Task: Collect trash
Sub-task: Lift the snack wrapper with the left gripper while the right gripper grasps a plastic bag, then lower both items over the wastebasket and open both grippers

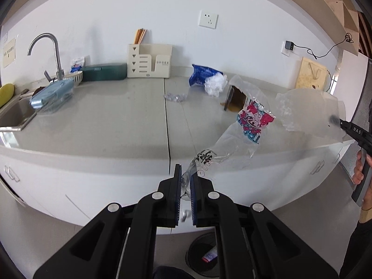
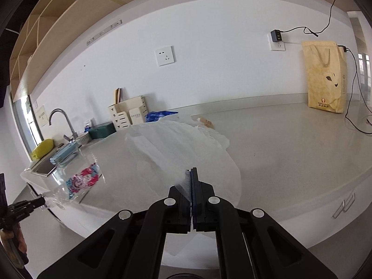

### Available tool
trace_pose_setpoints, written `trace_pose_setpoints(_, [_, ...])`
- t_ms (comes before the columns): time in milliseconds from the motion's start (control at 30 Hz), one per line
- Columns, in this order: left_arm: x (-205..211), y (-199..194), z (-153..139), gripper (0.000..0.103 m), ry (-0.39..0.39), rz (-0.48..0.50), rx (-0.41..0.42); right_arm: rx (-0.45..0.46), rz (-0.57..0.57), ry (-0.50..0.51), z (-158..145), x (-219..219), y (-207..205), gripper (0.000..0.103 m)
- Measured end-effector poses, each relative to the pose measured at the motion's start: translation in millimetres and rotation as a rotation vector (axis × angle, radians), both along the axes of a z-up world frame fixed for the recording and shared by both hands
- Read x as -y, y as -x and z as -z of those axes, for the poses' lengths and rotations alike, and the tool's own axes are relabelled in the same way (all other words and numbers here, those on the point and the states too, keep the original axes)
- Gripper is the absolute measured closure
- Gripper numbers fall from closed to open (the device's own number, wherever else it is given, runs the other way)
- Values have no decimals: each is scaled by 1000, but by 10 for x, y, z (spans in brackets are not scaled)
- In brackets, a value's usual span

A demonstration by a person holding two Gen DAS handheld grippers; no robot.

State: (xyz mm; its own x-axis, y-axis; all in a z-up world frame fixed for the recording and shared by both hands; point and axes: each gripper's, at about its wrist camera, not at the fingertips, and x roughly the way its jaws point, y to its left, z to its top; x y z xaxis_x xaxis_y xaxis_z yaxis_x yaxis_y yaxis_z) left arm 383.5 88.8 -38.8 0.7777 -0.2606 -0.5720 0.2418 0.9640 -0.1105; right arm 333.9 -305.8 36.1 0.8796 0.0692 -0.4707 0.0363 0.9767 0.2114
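Over the counter (image 1: 104,121) edge, off the surface, hang two pieces of trash, apparently so they can drop into the bin (image 1: 204,255) on the floor below; the right gripper (image 2: 191,186) is clamped on a large white bag (image 2: 176,146), billowing wide; the left gripper (image 1: 185,179) pinches the twisted neck of a clear wrapper (image 1: 234,144) with a pink print; a blue bag (image 1: 202,74) and scraps (image 1: 175,97) remain behind on the counter.

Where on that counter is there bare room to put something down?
Open counter lies between the sink and the seam, and before the paper bag. It is crowded around the blue packet, the brown box and the scrap of wrapper.
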Motion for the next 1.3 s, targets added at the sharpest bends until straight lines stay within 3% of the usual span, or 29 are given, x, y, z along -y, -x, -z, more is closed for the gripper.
trace_pose_setpoints(367, [106, 743, 209, 95, 15, 1, -39, -12, -106, -9, 46, -245, 923, 98])
trace_pose_setpoints(667, [320, 1177, 516, 95, -30, -14, -114, -103, -231, -10, 413, -644, 1348, 98])
trace_pose_setpoints(1000, [448, 1264, 1063, 95, -126, -36, -235, -296, -324, -40, 1358, -1023, 1391, 97])
trace_pose_setpoints(1300, [599, 794, 1885, 95, -200, -32, -423, -520, -371, -94, 2585, -1210, 1043, 97])
